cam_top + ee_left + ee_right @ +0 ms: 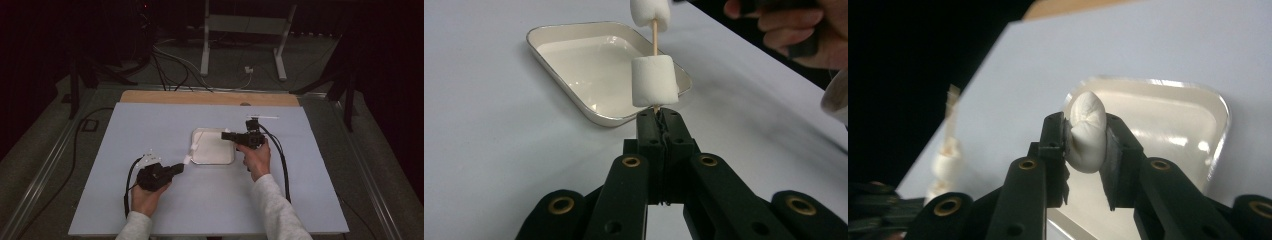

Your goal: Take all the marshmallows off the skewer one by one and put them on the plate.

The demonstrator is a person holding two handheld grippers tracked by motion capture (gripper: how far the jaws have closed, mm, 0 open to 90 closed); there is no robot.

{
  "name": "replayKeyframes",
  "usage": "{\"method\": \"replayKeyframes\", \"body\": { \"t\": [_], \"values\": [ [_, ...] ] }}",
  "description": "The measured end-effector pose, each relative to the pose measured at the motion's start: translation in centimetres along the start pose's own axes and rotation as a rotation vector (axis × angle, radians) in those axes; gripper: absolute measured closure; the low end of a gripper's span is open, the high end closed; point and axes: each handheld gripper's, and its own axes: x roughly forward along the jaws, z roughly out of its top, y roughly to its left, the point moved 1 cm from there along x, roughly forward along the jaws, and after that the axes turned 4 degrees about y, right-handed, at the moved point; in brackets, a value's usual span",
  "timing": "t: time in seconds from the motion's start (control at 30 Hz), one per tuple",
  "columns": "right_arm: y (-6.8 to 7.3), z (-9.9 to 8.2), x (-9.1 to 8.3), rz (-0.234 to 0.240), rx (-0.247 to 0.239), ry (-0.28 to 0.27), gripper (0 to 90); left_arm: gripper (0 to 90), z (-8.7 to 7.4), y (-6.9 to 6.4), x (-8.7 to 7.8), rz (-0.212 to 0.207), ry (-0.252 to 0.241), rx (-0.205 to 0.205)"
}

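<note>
A thin wooden skewer (655, 37) stands up from my left gripper (659, 116), which is shut on its lower end. Two white marshmallows are threaded on it, one low (654, 81) and one at the top (650, 12). In the high view the left gripper (177, 168) is left of the tray, and the skewer (190, 155) leans toward the tray's left rim. My right gripper (1086, 121) is shut on a third marshmallow (1087, 135), squashed between its pads. It hovers over the white tray (1198, 115). From above, the right gripper (225, 135) sits at the tray's (213, 161) upper right corner.
A pale blue sheet (150, 130) covers the table, with a wooden strip (210, 97) along the far edge. The tray holds nothing inside. Cables trail from both grippers toward the near edge. A white stand (205, 50) and cords are on the floor beyond the table.
</note>
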Motion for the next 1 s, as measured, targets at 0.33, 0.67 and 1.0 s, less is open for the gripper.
{"method": "replayKeyframes", "body": {
  "t": [0.33, 0.67, 1.0],
  "values": [
    [-0.6, -1.2, 1.9, -0.049, -0.004, 0.085, 42.7, 90.0, 0.1, -0.2, 0.4, 0.005, 0.009, 0.008],
    [2.0, -1.9, 1.8, 0.131, -0.031, 0.057, 29.0, 90.0, 0.2, -0.5, 0.8, 0.005, 0.009, 0.014],
    [4.0, -2.7, 3.2, 0.298, -0.006, 0.079, 45.0, 90.0, 0.3, -0.9, 1.0, -0.024, 0.001, 0.015]
  ]
}}
